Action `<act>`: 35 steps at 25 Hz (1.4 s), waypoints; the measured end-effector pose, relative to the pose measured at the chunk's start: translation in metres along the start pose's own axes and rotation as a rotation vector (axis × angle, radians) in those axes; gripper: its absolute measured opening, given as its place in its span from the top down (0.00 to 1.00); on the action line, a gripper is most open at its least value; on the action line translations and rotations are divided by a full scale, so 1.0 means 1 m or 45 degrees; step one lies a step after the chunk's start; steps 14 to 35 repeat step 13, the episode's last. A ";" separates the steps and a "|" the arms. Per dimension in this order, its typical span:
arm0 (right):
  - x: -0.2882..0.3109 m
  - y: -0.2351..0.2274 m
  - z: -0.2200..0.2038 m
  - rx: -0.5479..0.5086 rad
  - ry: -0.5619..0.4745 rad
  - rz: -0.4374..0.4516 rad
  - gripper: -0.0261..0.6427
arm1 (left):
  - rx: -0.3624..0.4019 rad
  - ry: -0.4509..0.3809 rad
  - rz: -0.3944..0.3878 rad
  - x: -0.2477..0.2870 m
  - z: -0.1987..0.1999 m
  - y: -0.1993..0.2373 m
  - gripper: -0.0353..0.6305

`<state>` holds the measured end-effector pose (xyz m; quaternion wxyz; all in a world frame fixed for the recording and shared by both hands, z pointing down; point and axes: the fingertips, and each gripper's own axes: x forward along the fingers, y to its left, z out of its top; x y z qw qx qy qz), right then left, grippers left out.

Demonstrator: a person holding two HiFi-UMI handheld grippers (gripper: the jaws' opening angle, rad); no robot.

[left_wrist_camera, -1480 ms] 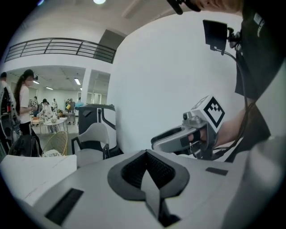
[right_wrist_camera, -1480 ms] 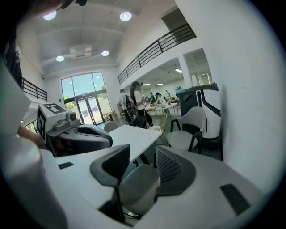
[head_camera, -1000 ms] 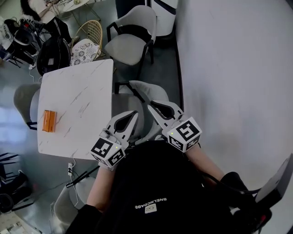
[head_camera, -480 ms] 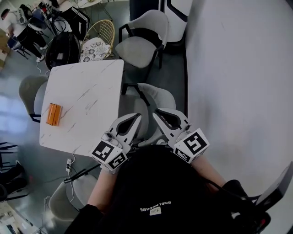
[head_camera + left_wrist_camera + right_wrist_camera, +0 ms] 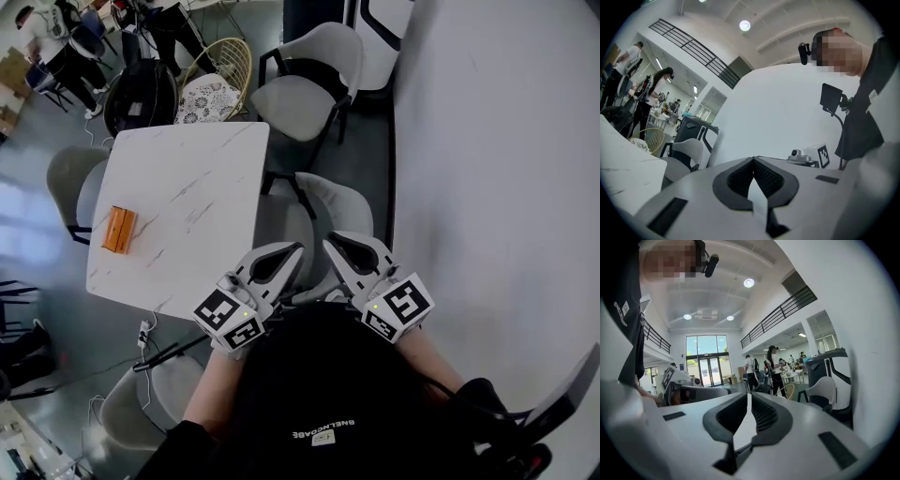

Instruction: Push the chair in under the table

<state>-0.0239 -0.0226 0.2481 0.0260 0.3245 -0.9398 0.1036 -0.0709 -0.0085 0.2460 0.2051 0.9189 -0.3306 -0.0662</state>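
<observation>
A grey padded chair (image 5: 314,208) stands at the right side of the white marble table (image 5: 178,216), its seat partly under the table's edge. Both grippers are held side by side over the near part of the chair. My left gripper (image 5: 296,249) is shut with nothing in it, and its pads (image 5: 764,178) meet. My right gripper (image 5: 330,244) is shut too, with only a thin slit between its pads (image 5: 761,413) and nothing held. Whether either gripper touches the chair is hidden. Both gripper views look level across the room.
An orange box (image 5: 119,230) lies on the table's left part. Another grey chair (image 5: 305,84) and a wicker chair (image 5: 211,86) stand beyond the table, with more chairs at its left (image 5: 73,183) and near corner (image 5: 141,403). A white wall (image 5: 497,187) runs close on the right. People stand far off.
The whole view has slid down and right in the picture. Both grippers have drifted slightly with it and stay shut, side by side over the chair.
</observation>
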 end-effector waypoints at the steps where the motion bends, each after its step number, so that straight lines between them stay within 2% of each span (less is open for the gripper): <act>1: 0.000 0.000 0.000 0.005 0.002 -0.001 0.91 | 0.016 0.010 0.005 0.000 -0.001 -0.001 0.94; 5: 0.004 -0.001 -0.002 -0.002 0.004 -0.006 0.91 | 0.089 0.061 0.059 0.001 -0.010 0.004 0.94; 10: 0.006 -0.009 -0.004 0.003 0.013 -0.028 0.91 | -0.019 0.025 0.009 0.002 -0.008 0.007 0.94; 35: 0.007 -0.012 -0.007 0.027 0.013 -0.033 0.91 | -0.023 0.031 0.007 0.003 -0.007 0.009 0.94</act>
